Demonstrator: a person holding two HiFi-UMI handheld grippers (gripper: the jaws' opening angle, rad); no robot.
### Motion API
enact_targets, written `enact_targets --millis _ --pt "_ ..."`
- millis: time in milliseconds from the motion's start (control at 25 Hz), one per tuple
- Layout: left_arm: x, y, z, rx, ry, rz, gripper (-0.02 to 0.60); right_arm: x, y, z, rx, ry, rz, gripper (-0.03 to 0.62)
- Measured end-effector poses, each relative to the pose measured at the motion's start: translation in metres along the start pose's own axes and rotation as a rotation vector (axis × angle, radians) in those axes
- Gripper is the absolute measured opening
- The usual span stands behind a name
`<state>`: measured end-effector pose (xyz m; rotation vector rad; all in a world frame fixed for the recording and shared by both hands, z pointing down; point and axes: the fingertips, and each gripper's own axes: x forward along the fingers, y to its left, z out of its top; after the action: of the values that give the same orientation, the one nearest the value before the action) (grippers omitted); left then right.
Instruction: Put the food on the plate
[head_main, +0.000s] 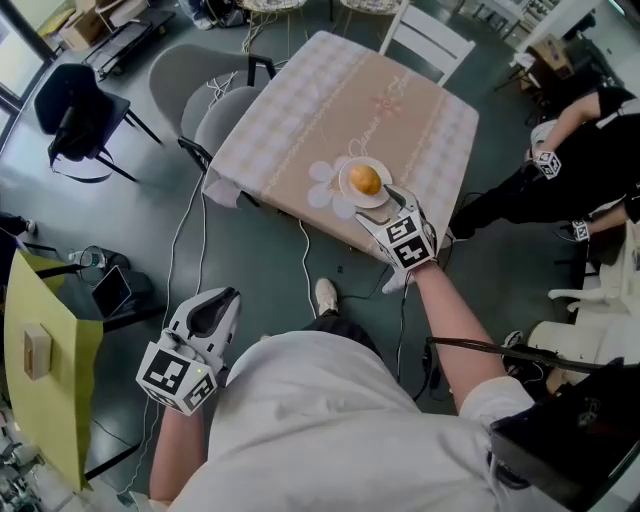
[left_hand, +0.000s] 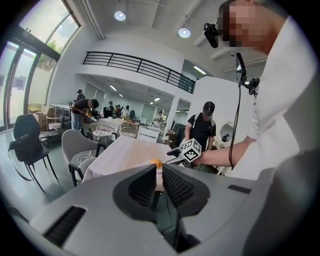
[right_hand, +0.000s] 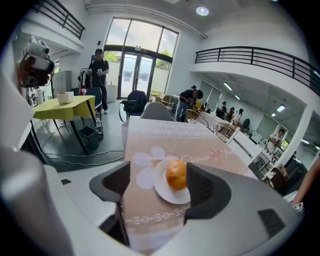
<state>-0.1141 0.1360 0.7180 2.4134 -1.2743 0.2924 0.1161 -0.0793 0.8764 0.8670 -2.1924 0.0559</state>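
The fingers of the right gripper stand wide apart and grip nothing. In the right gripper view, the round orange-brown food shows in the gap between them, nearer the right-hand finger, with no finger closed on it. The food sits on a small white plate, which lies on a pale flower print at the near edge of the cloth-covered counter. In the head view, this gripper reaches up to the plate's lower right rim, just right of the frame's centre; whether it touches the rim cannot be told.

The fingers of the left gripper are drawn together with only a thin slit between them, and they hold nothing. In the head view, it hangs at the lower left, well away from the counter and above the floor. Two grey chairs stand at the counter's left side, and a yellow-green table fills the frame's left edge.
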Motion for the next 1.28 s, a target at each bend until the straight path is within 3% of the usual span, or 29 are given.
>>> enact_targets --millis 200,360,640,880,1080,1280 --pt "-0.028 -0.01 -0.008 0.029 -0.013 -0.043 0.044 -0.055 0.05 0.013 0.034 -0.056 -0.038 0.121" --pt "-0.055 -0.015 -0.018 0.033 -0.011 -0.057 0.044 -0.093 0.096 0.022 0.068 -0.103 -0.031 0.052" --pt "-0.078 -0.031 -0.046 0.042 0.024 -0.105 0.044 -0.145 0.186 0.027 0.097 -0.123 0.046 0.021" --pt "-0.093 -0.044 -0.053 0.061 0.018 -0.122 0.044 -0.171 0.247 0.031 -0.002 -0.116 0.079 0.014" --pt "-0.101 -0.053 -0.068 0.181 0.064 -0.104 0.044 -0.186 0.279 0.035 -0.022 -0.138 0.117 0.012" --pt "-0.105 -0.062 -0.071 0.18 0.06 -0.122 0.044 -0.194 0.294 0.043 -0.038 -0.168 0.133 0.012"
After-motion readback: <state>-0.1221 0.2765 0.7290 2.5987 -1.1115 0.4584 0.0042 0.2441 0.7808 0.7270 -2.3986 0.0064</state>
